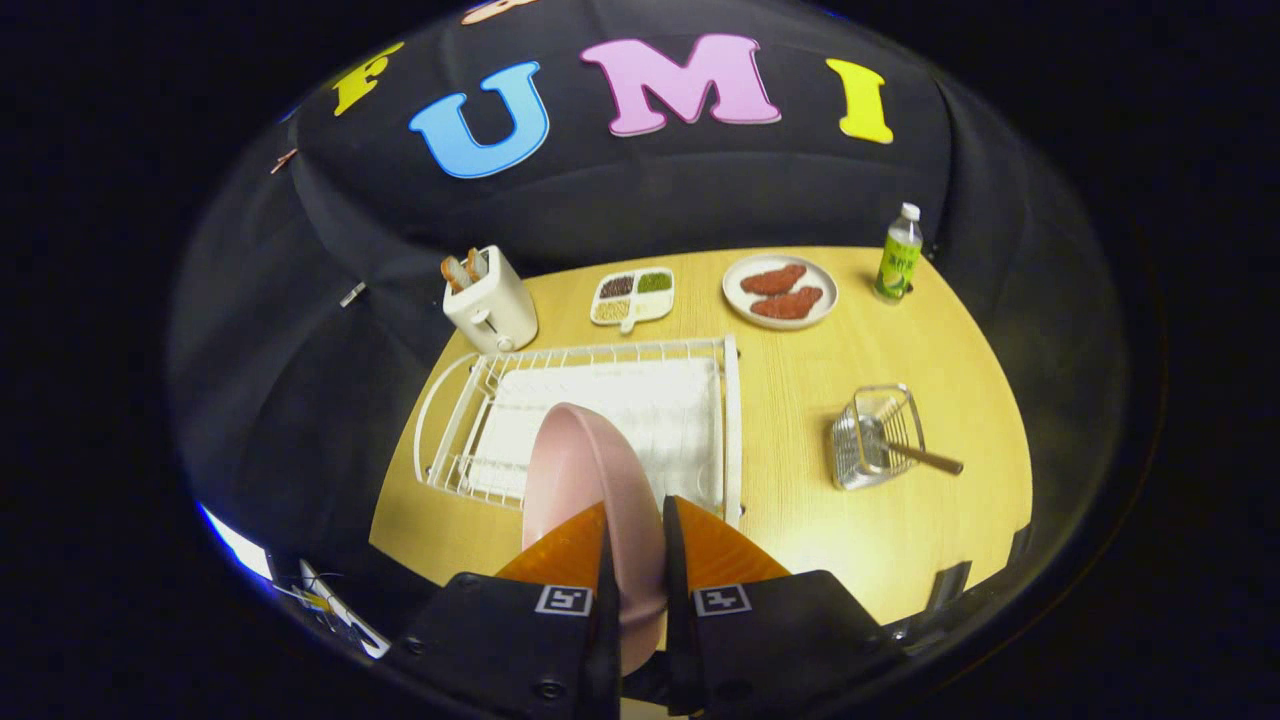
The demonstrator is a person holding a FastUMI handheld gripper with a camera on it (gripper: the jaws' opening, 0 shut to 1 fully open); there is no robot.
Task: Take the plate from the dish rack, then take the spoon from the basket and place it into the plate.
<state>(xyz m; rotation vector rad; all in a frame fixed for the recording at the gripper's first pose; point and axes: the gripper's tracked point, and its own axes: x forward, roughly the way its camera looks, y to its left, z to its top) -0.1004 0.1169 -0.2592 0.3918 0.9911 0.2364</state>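
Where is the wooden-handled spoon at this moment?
In the gripper view, the wooden-handled spoon lies in the small wire basket on the wooden table, to the right of the white dish rack and beyond the tool, which grips the pink plate.

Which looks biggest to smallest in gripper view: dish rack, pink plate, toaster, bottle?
1. dish rack
2. pink plate, held edge-on between the tool fingers; nearness inflates it
3. toaster
4. bottle

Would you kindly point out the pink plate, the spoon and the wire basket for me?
pink plate (580, 470), gripper view, on its underside, gripped between the fingers.
spoon (925, 458), gripper view, on its handle, poking out of the basket.
wire basket (850, 462), gripper view, on its near wall.
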